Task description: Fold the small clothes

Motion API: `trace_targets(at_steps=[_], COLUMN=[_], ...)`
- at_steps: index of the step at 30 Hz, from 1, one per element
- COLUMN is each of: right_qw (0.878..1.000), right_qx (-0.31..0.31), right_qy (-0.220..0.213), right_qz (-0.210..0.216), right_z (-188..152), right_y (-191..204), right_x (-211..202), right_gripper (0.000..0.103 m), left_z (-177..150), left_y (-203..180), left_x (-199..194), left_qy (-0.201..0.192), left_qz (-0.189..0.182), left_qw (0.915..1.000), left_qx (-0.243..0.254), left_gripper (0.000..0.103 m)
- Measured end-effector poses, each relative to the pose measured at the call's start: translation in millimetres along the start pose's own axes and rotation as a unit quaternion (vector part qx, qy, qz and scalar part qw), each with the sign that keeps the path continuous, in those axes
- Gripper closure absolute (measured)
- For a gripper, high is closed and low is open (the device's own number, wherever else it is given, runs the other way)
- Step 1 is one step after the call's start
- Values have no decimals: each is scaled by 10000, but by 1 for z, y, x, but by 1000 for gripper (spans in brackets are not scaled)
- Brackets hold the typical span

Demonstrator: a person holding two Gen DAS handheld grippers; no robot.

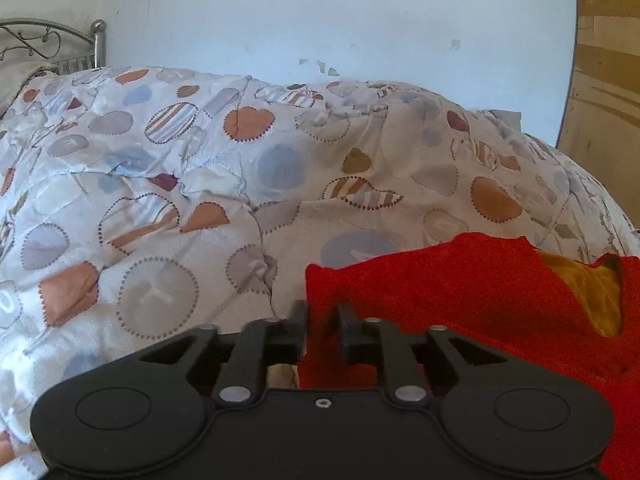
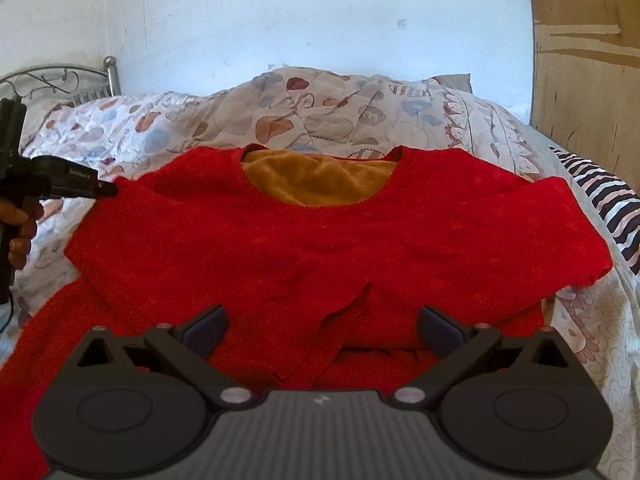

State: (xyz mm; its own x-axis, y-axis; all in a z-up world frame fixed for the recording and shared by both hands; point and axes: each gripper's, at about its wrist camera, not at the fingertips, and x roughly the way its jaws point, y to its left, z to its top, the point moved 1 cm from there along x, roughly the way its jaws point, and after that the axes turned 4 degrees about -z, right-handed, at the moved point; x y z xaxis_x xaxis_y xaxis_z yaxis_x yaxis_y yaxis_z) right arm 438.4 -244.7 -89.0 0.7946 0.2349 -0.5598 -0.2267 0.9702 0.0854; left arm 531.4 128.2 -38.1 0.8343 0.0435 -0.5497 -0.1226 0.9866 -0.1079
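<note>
Red sweater [image 2: 320, 248]: lies spread on the bed, neck at the far side showing a mustard lining [image 2: 316, 182], sleeves out to left and right, a crease near the middle.
Left gripper [image 1: 323, 318]: fingers closed on the sweater's left edge, red cloth pinched between them.
Right gripper [image 2: 322, 326]: fingers spread wide apart, holding nothing, over the near part of the sweater.
Quilt [image 1: 200, 184]: patterned with hearts and circles, under the sweater.
Headboard [image 1: 48, 42]: metal, far left.
Striped cloth [image 2: 604, 200]: right of the sweater.
</note>
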Motion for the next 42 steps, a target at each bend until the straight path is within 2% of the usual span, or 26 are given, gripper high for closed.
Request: trace_targets(at_steps=[2, 3, 4, 6, 8, 11, 15, 21, 24, 26, 29, 31, 33, 35, 36, 38, 40, 41, 42], right_qw=[9999, 9998, 9998, 9998, 9998, 9997, 9987, 9946, 9942, 9938, 9919, 9905, 9896, 9880, 9870, 9851, 9841, 9838, 9835], right_qx=[68, 91, 110, 136, 126, 129, 368, 853, 862, 922, 1221, 1342, 1382, 1453, 1497, 1593, 1666, 1692, 1715], right_qy=[-104, -151, -164, -161, -151, -100, 22, 176, 265, 318, 310, 311, 362, 419, 433, 435, 439, 442, 415], right_qz=[30, 40, 29, -21, -55, -184, -353, -572, -592, -530, -173, 23, 183, 317, 402, 476, 434, 404, 401], right_z=[2, 2, 1, -3, -10, -28, -61, -114, -134, -145, -157, -163, -169, -175, -177, -180, -181, -181, -180], right_y=[-3, -4, -6, -9, -12, -17, -30, -47, -47, -48, -46, -43, -37, -31, -29, -26, -25, -26, -28], right_x=[-12, -19, -27, -42, -59, -88, -127, -183, -207, -220, -235, -241, -243, -244, -243, -242, -242, -244, -247], right_gripper=[0, 0, 0, 0, 0, 0, 0, 0, 0, 0, 2, 8, 22, 31, 41, 51, 67, 81, 94], left_z=[1, 0, -2, -6, -10, -24, -55, -116, -144, -160, -179, -190, -199, -205, -208, -213, -217, -219, -220], left_y=[0, 0, -2, -7, -10, -11, -13, -14, -13, -11, -7, -2, 4, 9, 11, 17, 21, 23, 25], left_x=[-11, -20, -29, -48, -68, -103, -148, -201, -222, -232, -241, -244, -248, -251, -251, -253, -253, -253, -253], left_qy=[-5, -51, -121, -182, -192, -253, -150, 259, 474, 585, 758, 862, 963, 1056, 1110, 1221, 1358, 1429, 1499], left_qz=[-122, -167, -171, -163, -202, -316, -433, -727, -715, -675, -617, -595, -598, -598, -600, -694, -836, -925, -1015], left_qw=[9999, 9998, 9998, 9997, 9996, 9991, 9989, 9970, 9962, 9959, 9952, 9945, 9935, 9923, 9915, 9890, 9851, 9825, 9797], left_qx=[-50, -55, -27, 61, 88, 103, 132, 103, 131, 143, 79, 1, -118, -250, -315, -458, -645, -758, -861], left_gripper=[39, 32, 26, 23, 12, 3, 1, 1, 1, 1, 1, 1, 1, 3, 4, 10, 17, 24, 27])
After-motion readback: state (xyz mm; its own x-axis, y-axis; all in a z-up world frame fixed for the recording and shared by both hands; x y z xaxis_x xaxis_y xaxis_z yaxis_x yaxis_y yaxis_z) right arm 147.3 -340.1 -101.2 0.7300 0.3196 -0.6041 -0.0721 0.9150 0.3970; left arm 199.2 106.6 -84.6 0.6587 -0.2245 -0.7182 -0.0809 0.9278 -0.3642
